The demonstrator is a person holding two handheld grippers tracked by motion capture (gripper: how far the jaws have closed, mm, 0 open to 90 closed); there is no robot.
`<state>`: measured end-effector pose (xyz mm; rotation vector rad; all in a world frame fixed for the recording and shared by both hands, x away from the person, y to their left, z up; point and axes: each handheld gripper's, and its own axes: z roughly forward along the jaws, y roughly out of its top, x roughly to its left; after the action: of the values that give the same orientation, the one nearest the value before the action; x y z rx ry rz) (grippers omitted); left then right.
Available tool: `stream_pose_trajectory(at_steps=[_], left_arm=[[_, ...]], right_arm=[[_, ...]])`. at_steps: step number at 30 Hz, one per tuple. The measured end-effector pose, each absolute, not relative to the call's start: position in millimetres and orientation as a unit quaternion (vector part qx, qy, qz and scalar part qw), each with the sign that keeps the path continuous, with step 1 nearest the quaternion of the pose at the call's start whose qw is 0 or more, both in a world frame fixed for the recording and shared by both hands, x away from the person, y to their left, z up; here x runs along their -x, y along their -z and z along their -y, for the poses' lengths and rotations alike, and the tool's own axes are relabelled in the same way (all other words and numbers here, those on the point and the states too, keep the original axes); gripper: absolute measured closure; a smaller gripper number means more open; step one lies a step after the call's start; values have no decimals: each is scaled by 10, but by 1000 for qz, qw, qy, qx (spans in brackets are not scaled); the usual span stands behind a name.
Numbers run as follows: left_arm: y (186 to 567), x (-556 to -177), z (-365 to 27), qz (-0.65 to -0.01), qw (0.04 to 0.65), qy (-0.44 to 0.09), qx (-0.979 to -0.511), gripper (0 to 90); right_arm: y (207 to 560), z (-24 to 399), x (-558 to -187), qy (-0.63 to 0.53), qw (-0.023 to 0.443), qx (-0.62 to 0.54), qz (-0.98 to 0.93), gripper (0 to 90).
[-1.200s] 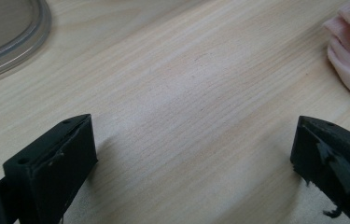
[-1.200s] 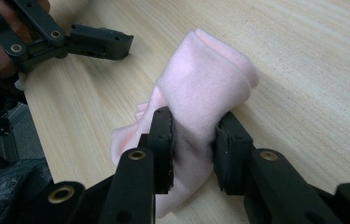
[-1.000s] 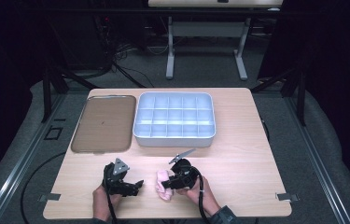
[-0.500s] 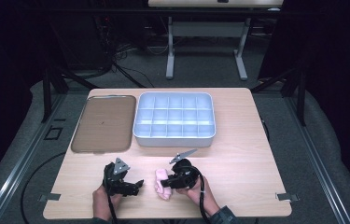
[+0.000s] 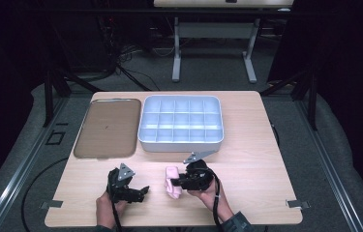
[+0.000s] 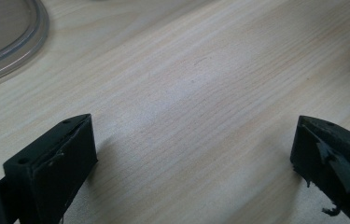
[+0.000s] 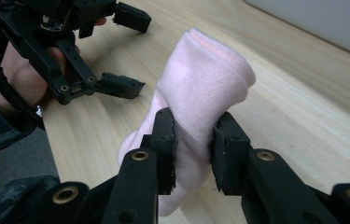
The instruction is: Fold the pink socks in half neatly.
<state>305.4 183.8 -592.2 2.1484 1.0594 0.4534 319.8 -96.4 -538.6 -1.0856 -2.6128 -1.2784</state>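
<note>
At the near edge of the bench point(image 5: 247, 203), the right gripper point(image 7: 192, 140) is clamped on a folded pink cloth point(image 7: 205, 88), both pads pressing its middle, the fold held just clear of the wood. Just beside it, the left gripper point(image 5: 143, 192) has its jaws spread wide with bare bench between them. Farther back lie a brown tray point(image 5: 105, 128) and a white compartment box point(image 5: 181, 121), side by side.

I'm working in a lab or test studio: a bare wooden tabletop point(image 5: 247, 121) on grey carpet point(image 5: 343, 164), dark curtains around, loose cables point(image 5: 126, 58) beneath a second desk point(image 5: 213, 29) behind.
</note>
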Motion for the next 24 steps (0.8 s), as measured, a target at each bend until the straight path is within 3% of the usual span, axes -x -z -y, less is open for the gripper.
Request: stream_pose_trajectory(at_steps=[24], left_arm=[[5922,-3053,-1836,-409,345,-175,-827,0]], right_arm=[[5060,1312,-3302,401,-78,369,835,727]])
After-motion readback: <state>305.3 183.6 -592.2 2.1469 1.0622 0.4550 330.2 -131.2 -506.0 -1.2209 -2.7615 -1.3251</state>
